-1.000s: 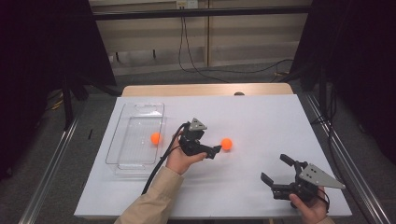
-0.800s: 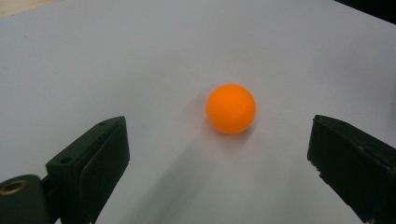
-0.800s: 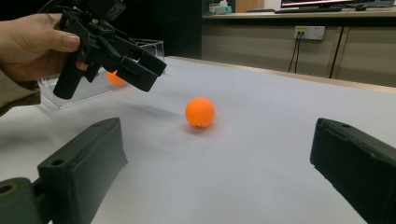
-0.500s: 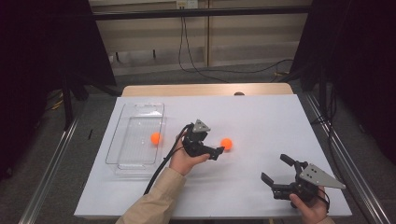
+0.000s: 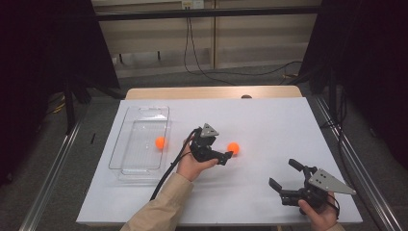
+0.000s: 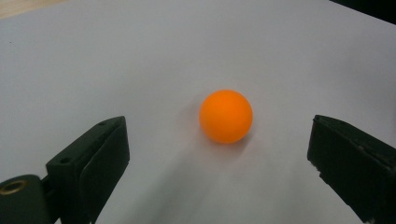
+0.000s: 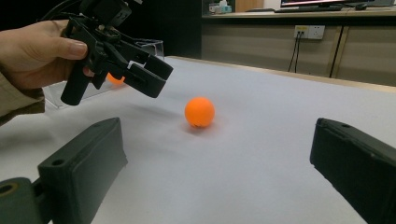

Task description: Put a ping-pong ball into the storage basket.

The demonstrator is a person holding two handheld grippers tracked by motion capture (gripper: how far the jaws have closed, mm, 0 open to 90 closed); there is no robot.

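Left gripper view looks straight along two black jaws standing wide apart, with the small orange plastic ball [image 6: 226, 116] resting on the white table surface [image 6: 140, 60] just ahead of them, nearer the right-hand jaw than the other and touching neither. From the high view, the left gripper [image 5: 226, 157] hovers just beside that ball [image 5: 233, 147], near the middle of the table, its tips pointing at it. Judging by this, the step in hand is the approach for a pick: the jaws are released and lined up, but nothing is grasped yet.

Next, the gripper would need to ease forward until the ball sits between the pads, shift a little so it is centred, then close gently, since a light round ball is likely to roll off if nudged by one jaw first.

Further out, a clear plastic rectangular tray [image 5: 139, 168] lies at the table's left with a second orange ball [image 5: 160, 142] inside it, probably the destination. The right gripper [image 5: 286, 177] waits at the near right corner, well apart, jaws also spread and empty.
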